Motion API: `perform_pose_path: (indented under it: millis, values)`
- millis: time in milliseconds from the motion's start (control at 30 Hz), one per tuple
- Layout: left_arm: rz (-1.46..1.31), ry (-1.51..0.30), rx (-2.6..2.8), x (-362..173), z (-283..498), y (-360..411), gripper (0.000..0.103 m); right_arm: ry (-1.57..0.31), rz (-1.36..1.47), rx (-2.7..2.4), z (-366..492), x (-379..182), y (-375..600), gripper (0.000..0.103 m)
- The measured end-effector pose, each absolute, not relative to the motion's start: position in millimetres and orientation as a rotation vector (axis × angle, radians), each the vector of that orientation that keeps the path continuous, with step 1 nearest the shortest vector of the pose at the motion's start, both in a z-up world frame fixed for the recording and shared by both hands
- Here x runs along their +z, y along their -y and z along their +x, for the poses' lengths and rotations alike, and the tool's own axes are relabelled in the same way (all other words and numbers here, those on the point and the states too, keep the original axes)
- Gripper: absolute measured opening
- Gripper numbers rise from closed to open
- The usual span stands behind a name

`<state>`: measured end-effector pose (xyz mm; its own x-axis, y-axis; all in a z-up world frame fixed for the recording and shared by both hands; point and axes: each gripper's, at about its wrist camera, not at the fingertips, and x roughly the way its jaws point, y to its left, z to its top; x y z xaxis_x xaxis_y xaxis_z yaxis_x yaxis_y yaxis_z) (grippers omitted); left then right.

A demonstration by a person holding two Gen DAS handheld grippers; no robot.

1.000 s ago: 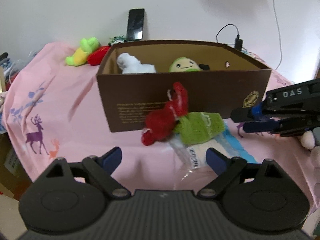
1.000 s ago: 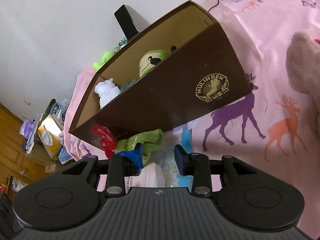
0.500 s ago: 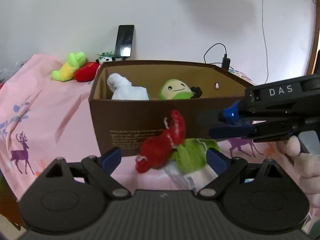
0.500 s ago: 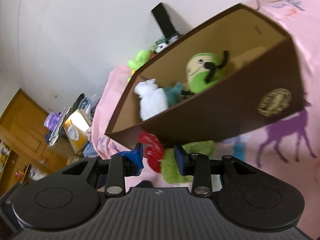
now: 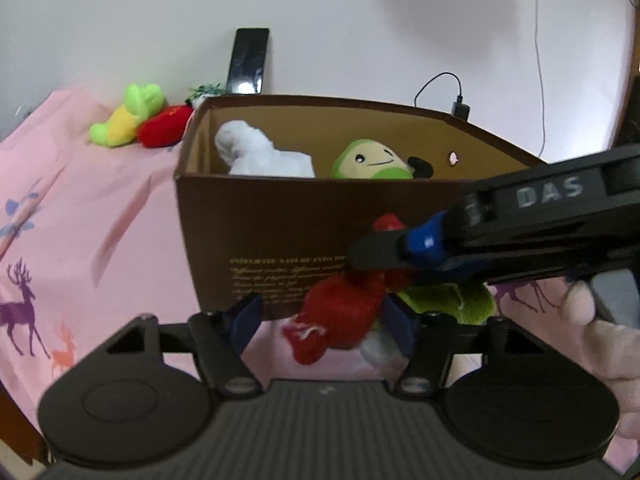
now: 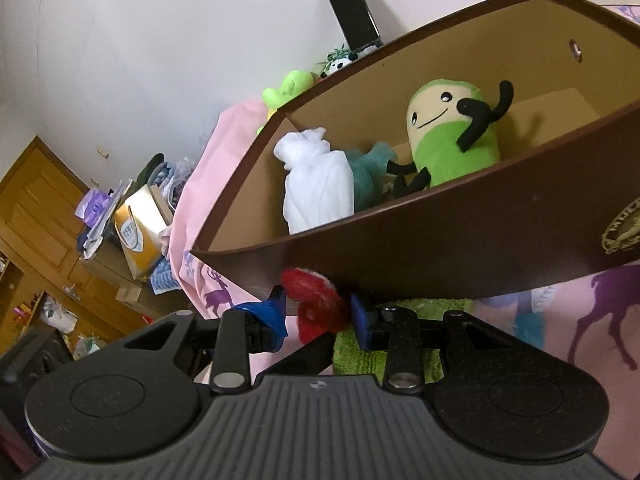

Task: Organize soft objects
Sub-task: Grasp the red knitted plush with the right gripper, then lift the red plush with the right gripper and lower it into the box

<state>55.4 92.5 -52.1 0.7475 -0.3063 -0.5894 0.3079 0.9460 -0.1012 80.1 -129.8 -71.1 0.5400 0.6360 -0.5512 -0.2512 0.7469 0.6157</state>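
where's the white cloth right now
The white cloth lies inside the brown box, at its left end in both wrist views, beside the green plush to its right.

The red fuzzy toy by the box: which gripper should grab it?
Probably the left. The red fuzzy toy already lies between the open left gripper. The right gripper straddles only the toy's upper end.

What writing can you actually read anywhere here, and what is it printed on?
"DAS": white letters on the black body of the right gripper.
Gold lines of print on the front of the brown box: too blurred to read.
Round gold emblem on the box front, cut off at the picture edge: unreadable.
Blue print on the yellow bag: too small to read.
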Motion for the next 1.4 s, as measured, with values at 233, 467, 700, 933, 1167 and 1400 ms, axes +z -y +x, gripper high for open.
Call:
perform_pose_path:
  millis: [233,467,700,933,1167,1400]
  values:
    - [-0.025,-0.669,-0.345,-60.8,58.2,-93.2,0.037,-0.815,0.468,0.559,75.2,-76.2,124.5,0.009]
    - [-0.067,-0.614,-0.323,-42.9,45.3,-98.7,0.033,-0.738,0.482,0.621,67.7,-62.4,124.8,0.004]
    - [-0.075,-0.550,-0.326,-15.9,17.7,-97.0,0.033,-0.646,0.484,0.667,52.5,-40.6,128.0,0.004]
    - [-0.028,-0.469,-0.369,16.6,4.7,-77.9,0.032,-0.548,0.489,0.673,36.1,-17.1,142.0,0.004]
    - [0.038,-0.407,-0.419,44.1,24.2,-53.1,0.032,-0.464,0.508,0.630,45.9,5.2,161.0,0.004]
    - [0.036,-0.385,-0.441,63.3,72.1,-39.7,0.032,-0.438,0.477,0.593,88.3,30.0,167.0,0.004]
